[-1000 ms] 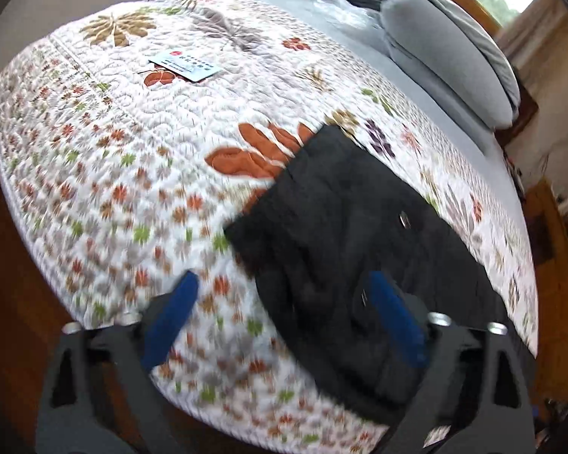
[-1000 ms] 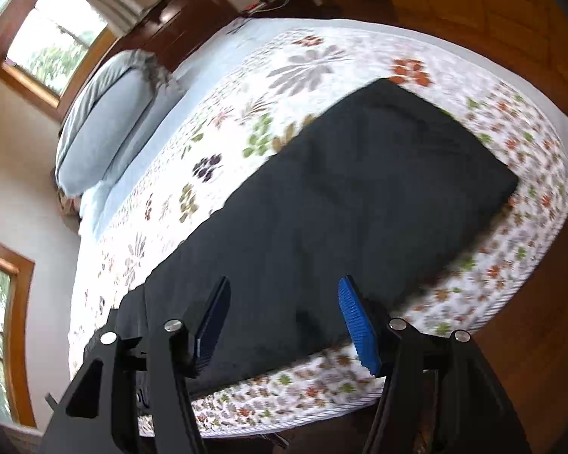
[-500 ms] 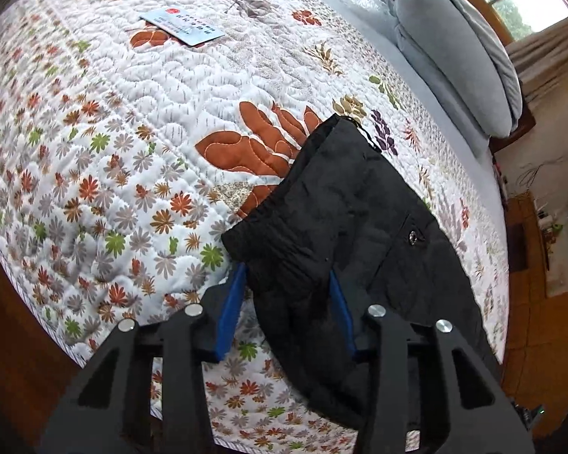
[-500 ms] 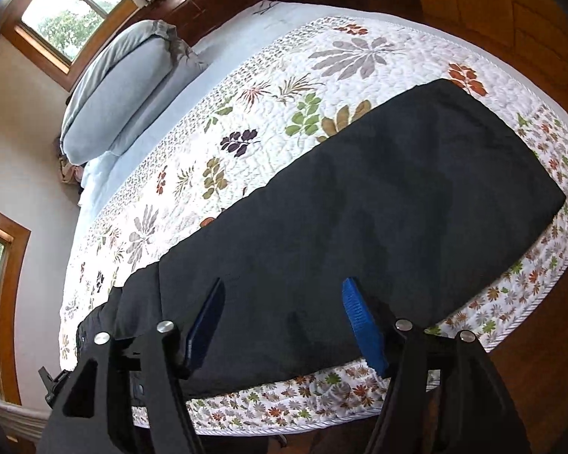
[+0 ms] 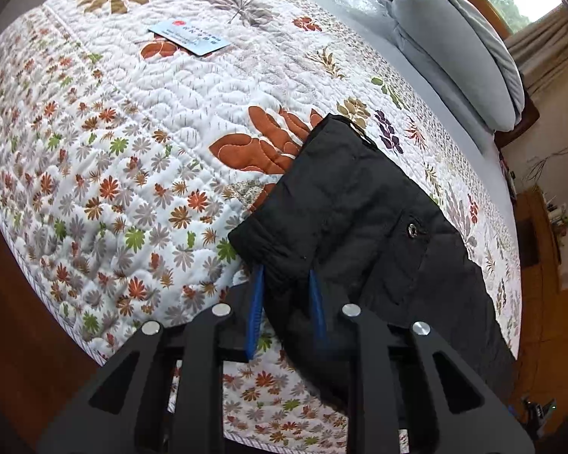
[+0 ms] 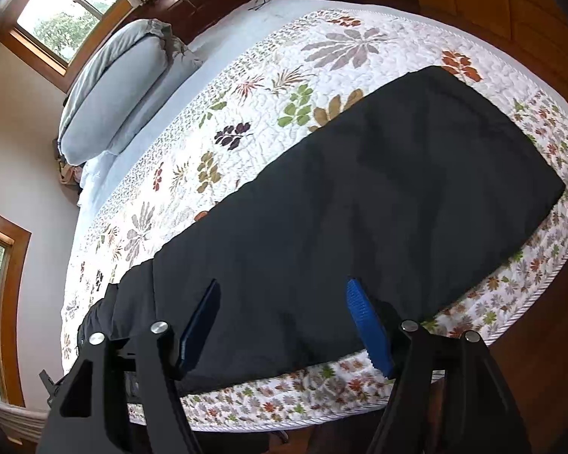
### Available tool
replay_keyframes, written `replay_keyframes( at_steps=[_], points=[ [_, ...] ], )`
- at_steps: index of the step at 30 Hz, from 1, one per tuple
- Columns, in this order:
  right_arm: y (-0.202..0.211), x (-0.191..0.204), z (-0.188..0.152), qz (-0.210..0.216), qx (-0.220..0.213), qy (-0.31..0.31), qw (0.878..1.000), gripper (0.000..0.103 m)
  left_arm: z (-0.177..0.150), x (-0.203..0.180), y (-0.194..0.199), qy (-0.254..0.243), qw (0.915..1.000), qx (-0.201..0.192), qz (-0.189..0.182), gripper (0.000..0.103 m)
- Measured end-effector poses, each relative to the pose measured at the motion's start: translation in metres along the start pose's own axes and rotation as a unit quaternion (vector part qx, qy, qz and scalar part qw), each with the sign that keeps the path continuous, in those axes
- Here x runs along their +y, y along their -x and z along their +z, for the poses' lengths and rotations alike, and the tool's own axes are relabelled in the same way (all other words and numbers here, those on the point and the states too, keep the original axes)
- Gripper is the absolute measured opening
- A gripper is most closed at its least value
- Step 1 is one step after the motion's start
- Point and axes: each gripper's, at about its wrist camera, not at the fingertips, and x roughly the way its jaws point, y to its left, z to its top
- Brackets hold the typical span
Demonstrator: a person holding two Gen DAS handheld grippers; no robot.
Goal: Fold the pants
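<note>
We see a floral quilted bed (image 5: 140, 159), black pants (image 6: 359, 204) stretched along its near edge, our left tool (image 5: 286, 302) pinching their bunched waistband corner, our right tool (image 6: 284, 321) spread wide above the legs, gripping nothing, a small card (image 5: 189, 36) far off

The left tool (image 5: 286, 295) has narrowed from wide open, apparently pinching the pants' (image 5: 359, 227) waistband corner.

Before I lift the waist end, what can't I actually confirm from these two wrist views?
- Left wrist: how deep the left gripper bites the black pants; fabric covers its fingertips.
- Left wrist: print on the card, too small.
- Right wrist: the pants' near edge, hidden behind the open right gripper.
- Pants' underside, both views.
</note>
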Motion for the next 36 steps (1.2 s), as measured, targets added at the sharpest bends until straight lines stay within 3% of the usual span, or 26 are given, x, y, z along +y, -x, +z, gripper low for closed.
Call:
replay_keyframes(
  at_steps=[4,6,7,8,9,11,14,18,21,24,27,30,35,36],
  points=[
    [0.014,-0.036,0.003,0.012,-0.020,-0.049,0.999,0.074,-0.002,-0.018,0.018,-0.039,0.9984,-0.024,0.034,0.029],
    [0.025,-0.059,0.004,0.013,-0.036,-0.086,0.996,0.083,-0.007,-0.035,0.039,-0.069,0.9902,-0.073,0.097,0.062],
    [0.032,-0.076,0.002,0.018,-0.050,-0.112,0.992,0.084,-0.010,-0.044,0.050,-0.083,0.9836,-0.102,0.123,0.085],
    [0.037,-0.091,0.000,0.025,-0.059,-0.134,0.989,0.084,-0.016,-0.057,0.063,-0.096,0.9728,-0.142,0.156,0.094],
    [0.041,-0.105,-0.002,0.032,-0.066,-0.152,0.986,0.084,-0.021,-0.067,0.071,-0.107,0.9668,-0.166,0.162,0.094],
    [0.046,-0.136,-0.009,0.043,-0.077,-0.190,0.978,0.084,-0.028,-0.089,0.078,-0.139,0.9637,-0.181,0.139,0.097],
    [0.045,-0.163,-0.014,0.063,-0.086,-0.211,0.972,0.080,-0.045,-0.133,0.071,-0.199,0.9608,-0.161,0.107,0.098],
    [0.039,-0.181,0.002,0.062,-0.095,-0.195,0.974,0.072,-0.067,-0.171,0.046,-0.244,0.9574,-0.126,0.089,0.098],
    [0.031,-0.187,0.022,0.073,-0.092,-0.183,0.976,0.054,-0.080,-0.186,0.026,-0.254,0.9593,-0.097,0.075,0.098],
    [0.022,-0.180,0.041,0.050,-0.068,-0.156,0.984,0.035,-0.093,-0.192,0.001,-0.261,0.9597,-0.067,0.081,0.098],
    [0.030,-0.160,0.062,0.059,-0.075,-0.112,0.989,0.017,-0.103,-0.192,-0.020,-0.264,0.9597,-0.037,0.089,0.098],
    [0.039,-0.137,0.078,0.076,-0.084,-0.066,0.991,0.016,-0.109,-0.187,-0.041,-0.260,0.9596,-0.008,0.108,0.098],
    [0.027,-0.147,0.068,-0.019,-0.034,-0.059,0.998,0.022,-0.116,-0.183,-0.051,-0.251,0.9618,0.011,0.108,0.098],
    [0.025,-0.154,0.063,-0.030,-0.024,-0.067,0.997,0.032,-0.116,-0.184,-0.050,-0.255,0.9606,0.010,0.109,0.098]
  ],
)
